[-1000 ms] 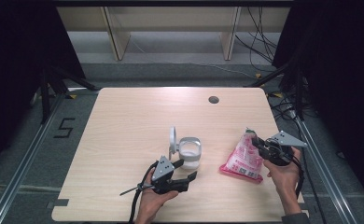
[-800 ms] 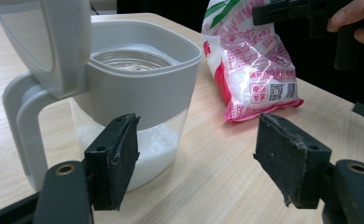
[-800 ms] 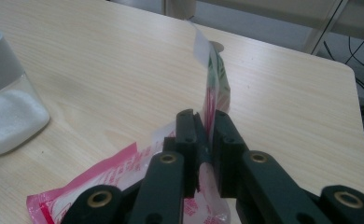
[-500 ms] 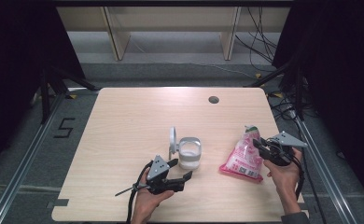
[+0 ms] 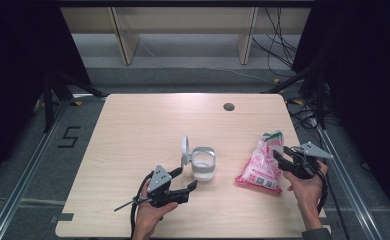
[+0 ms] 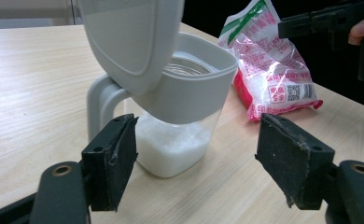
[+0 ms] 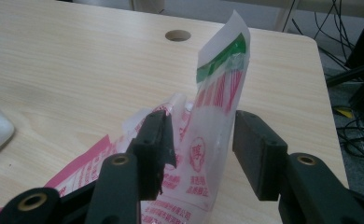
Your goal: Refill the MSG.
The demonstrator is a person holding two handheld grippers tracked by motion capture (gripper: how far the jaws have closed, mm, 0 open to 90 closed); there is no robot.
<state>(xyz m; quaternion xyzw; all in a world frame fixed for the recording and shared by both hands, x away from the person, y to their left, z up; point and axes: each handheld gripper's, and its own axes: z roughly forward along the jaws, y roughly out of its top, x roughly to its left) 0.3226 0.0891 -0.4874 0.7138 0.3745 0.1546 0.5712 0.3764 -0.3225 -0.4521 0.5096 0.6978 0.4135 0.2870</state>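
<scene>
— Where does the clear container [image 5: 203,166] sit?

— Near the middle of the table [image 5: 133,130], a little toward the person's edge. It has a grey collar and handle, and its grey flip lid [image 5: 184,150] stands open at the container's 9 o'clock side in the high view. In the left gripper view the container [image 6: 180,116] holds a low layer of white grains [image 6: 171,147] (sugar or salt, I cannot tell which).

— And the bag?

— The pink and white bag [image 5: 262,164] lies at 3 o'clock from the container, apart from it, with a green band near its top. In the right gripper view its upper end [image 7: 217,93] stands up off the table.

— What is the left tool doing?

— The left tool [image 5: 185,180] sits at about 7 o'clock from the container, near it, held in the person's left hand [image 5: 150,215]. Its jaws are spread wide and hold nothing. In the left gripper view the left tool [image 6: 196,163] frames the container's lower half, with no pad touching it.

— The right tool?

— The right tool [image 5: 278,157] is at the bag's 3 o'clock edge, held in the right hand [image 5: 308,187]. In the right gripper view the right tool [image 7: 201,149] has its jaws parted on either side of the raised part of the bag; the left pad looks to be against the film, the right one stands clear of it.

— Anything farther out?

— A round hole [image 5: 228,106] in the table at 12 o'clock, and cables [image 5: 278,50] on the floor beyond.
</scene>
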